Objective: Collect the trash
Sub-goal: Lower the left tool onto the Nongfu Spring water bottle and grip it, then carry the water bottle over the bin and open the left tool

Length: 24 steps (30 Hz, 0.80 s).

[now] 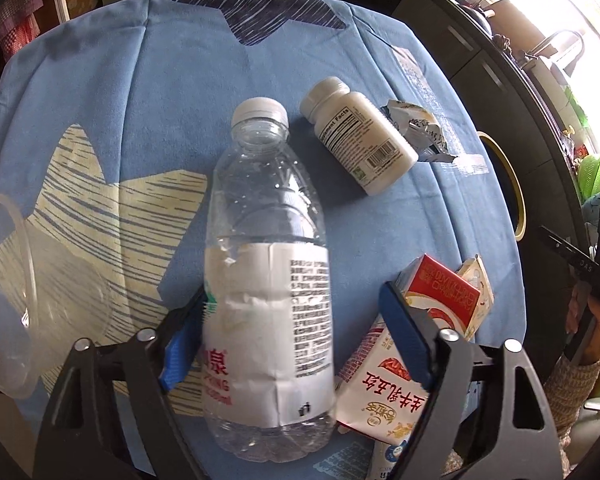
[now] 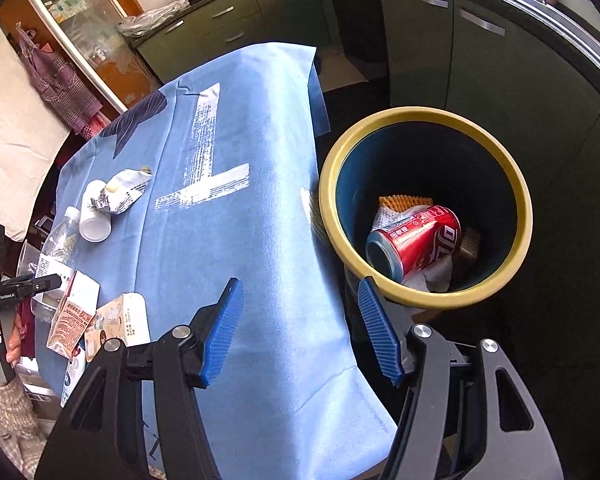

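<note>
water bottle (image 1: 266, 280) between spread jaws — left gripper (image 1: 296, 340)

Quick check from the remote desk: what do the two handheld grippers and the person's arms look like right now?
Both the left gripper and right gripper have black angular linkage frames with silver round pivot bolts and blue ribbed pads. In the right wrist view, the left unit has a black body with small white lettering and a grey handle; a speckled beige knit sleeve covers the forearm. No cables visible.

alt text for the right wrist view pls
The open, empty right gripper hangs over the edge of a blue tablecloth, beside a yellow-rimmed bin holding a red can and crumpled paper. Bottles and cartons lie at the cloth's far left, near the left gripper.
</note>
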Available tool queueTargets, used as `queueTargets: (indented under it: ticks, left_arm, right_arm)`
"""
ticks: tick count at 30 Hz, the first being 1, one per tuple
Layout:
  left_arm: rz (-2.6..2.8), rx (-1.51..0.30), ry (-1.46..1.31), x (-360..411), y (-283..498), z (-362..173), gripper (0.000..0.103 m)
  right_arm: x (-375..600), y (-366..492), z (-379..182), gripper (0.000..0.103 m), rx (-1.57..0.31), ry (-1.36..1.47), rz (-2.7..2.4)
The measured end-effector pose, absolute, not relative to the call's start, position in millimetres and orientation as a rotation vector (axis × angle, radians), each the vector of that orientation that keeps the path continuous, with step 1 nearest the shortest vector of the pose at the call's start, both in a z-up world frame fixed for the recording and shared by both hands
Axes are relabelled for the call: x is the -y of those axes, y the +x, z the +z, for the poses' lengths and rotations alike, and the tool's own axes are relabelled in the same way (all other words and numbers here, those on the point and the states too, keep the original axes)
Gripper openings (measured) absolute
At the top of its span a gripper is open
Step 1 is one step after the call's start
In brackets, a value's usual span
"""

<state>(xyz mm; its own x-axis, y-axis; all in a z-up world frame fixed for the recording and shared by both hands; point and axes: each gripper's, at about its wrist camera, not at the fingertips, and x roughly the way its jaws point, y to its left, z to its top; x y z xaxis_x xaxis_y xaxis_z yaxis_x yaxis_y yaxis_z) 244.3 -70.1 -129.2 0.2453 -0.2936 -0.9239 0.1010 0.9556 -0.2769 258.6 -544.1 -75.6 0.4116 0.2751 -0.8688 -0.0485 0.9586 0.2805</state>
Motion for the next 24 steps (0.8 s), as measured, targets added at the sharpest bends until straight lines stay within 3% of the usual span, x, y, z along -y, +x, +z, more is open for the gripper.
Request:
queueTargets:
  ticks: [2,24]
  left_arm:
    - [-0.289,-1.312,-0.182,70.2,246.4,-133.4,0.053]
    - [-0.307,-1.186,-0.092,75.7,236.4,-80.3,0.052]
  right_arm:
    - [543.3,258.3,-75.7,0.06,-1.131,0.226,0.208]
    - [539.1,247.3,-76.1,0.06,-1.131,0.239,0.248]
